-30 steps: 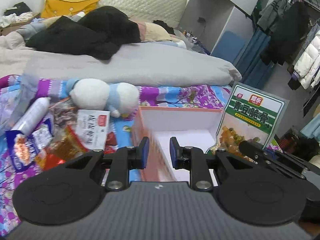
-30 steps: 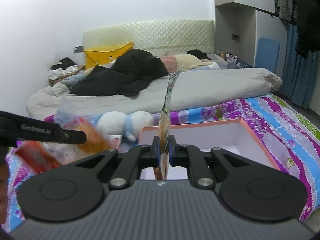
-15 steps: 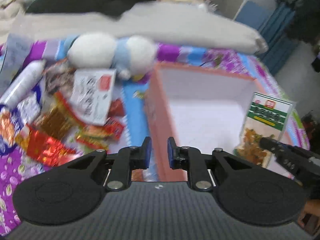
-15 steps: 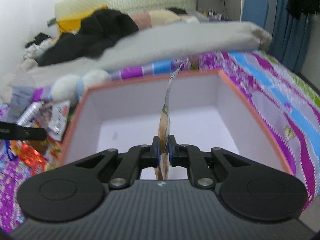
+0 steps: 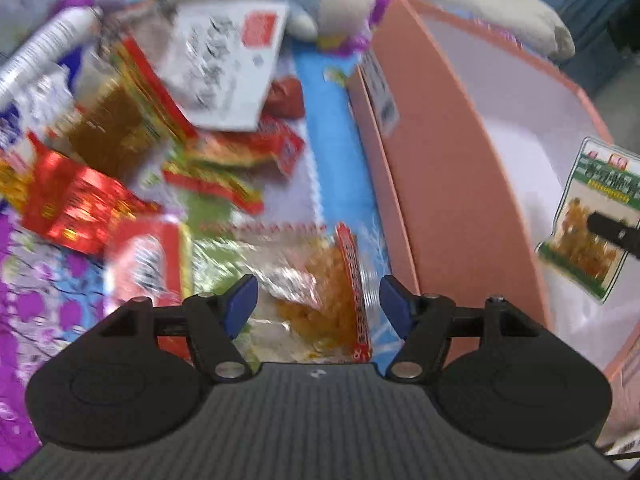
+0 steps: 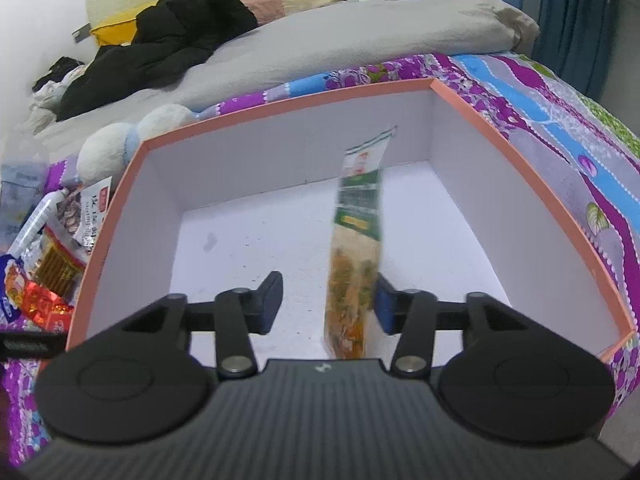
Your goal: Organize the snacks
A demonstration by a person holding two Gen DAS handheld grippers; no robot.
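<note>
**Green packet freed over pink box**

Moved since a second ago: both views dropped from the bed's far end toward box and snacks. Green snack packet (image 6: pixel 354 248) standing on edge inside pink box (image 6: pixel 280 98), long axis upright, top tilted slightly right; green-and-white label above, orange pieces showing below. Right hand-held gripper (image 6: pixel 326 300) just opened, jaws apart, packet between them, against right pad only. Left hand-held gripper (image 5: pixel 316 300) just opened wide, holding nothing, over clear packet of yellow snacks (image 5: pixel 312 280) on bedspread (image 5: pixel 340 168).
</note>
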